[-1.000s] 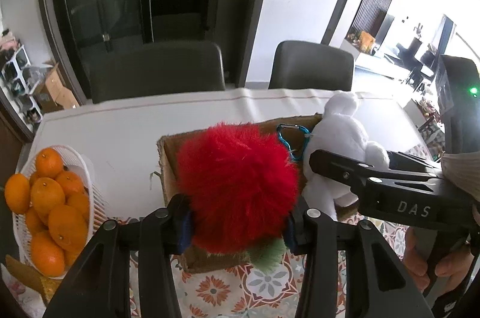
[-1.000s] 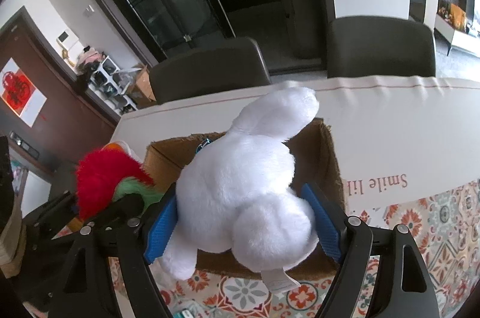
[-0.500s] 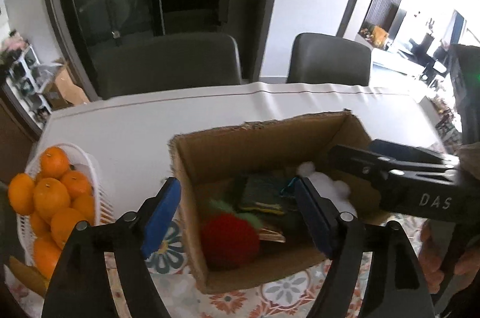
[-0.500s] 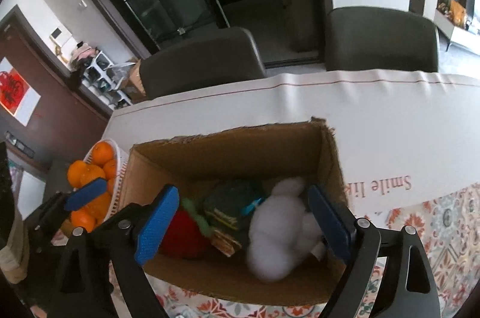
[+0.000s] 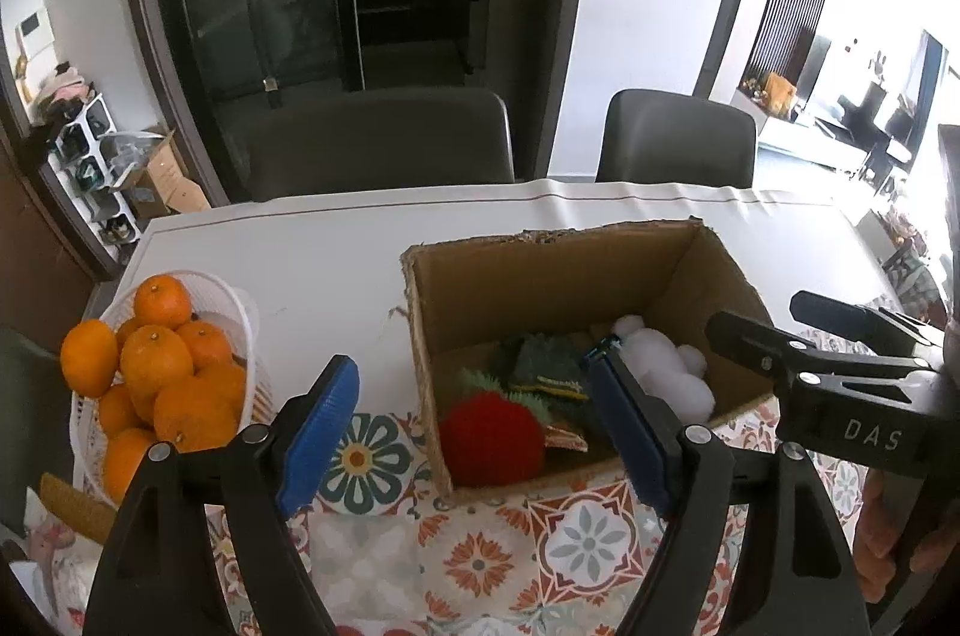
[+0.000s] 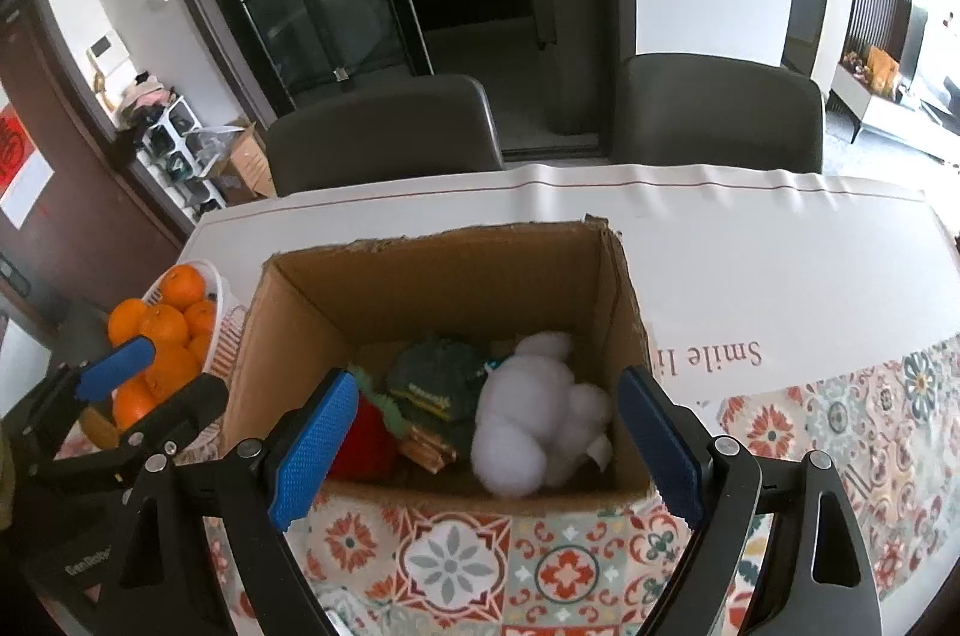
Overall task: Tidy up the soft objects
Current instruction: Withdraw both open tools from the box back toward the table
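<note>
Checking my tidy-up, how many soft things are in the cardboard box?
3 visible: red fuzzy toy front left, dark green item in the middle, white plush on the right. More may lie underneath.

Left gripper [image 5: 480, 432]: matte black angular arms, silver round screws at pivots, blue finger pads [image 5: 318, 435] with fine dotted grip texture. Right gripper [image 6: 483, 447]: same build, black arms, silver screws, blue textured pads [image 6: 309, 450]. Right gripper body, seen from left wrist view, bears white "DAS" lettering. Faint grey lettering on left gripper body in right wrist view, unreadable. Bare skin of right hand [image 5: 900, 546] on handle.
</note>
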Tool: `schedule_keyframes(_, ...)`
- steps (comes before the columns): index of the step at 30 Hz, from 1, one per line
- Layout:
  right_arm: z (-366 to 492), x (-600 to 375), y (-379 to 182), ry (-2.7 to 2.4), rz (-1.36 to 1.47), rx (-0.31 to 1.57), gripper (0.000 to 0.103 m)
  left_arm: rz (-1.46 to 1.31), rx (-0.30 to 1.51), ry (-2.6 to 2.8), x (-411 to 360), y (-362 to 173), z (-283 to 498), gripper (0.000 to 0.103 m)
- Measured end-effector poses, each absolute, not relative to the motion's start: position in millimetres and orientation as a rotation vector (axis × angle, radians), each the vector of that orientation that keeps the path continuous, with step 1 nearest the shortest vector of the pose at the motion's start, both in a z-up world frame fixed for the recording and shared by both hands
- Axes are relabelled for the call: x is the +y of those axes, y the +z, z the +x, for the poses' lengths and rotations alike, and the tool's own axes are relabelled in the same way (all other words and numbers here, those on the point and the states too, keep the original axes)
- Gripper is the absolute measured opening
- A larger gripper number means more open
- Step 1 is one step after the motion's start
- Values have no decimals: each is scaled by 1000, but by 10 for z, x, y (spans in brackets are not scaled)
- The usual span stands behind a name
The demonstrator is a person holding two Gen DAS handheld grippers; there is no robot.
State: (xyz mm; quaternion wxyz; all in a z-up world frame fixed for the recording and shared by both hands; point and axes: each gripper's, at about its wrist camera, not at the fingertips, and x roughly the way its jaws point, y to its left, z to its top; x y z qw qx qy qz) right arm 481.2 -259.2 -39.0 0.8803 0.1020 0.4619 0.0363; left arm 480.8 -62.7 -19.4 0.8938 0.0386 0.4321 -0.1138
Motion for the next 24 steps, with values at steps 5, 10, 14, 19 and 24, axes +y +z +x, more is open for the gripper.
schedule_keyframes(5, 4541, -2547, -261, 45, 183, 929, 89, 85, 870, -239, -568, -94, 4568, 91)
schedule_keyframes(10, 4289, -2501, -154, 30, 159, 906, 89, 88, 851, -253, -506, -33, 4323, 98)
schedule_keyframes(14, 4076, -2459, -99, 7, 129, 885, 89, 136, 826, -233, -459, -24, 4098, 100)
schedule_keyframes(19, 3810, -2391, -66, -2, 119, 868, 89, 163, 819, -229, -386, -56, 3847, 100)
schedule_keyframes(24, 3581, -2329, -97, 3, 127, 877, 89, 179, 827, -236, -333, -110, 3639, 100)
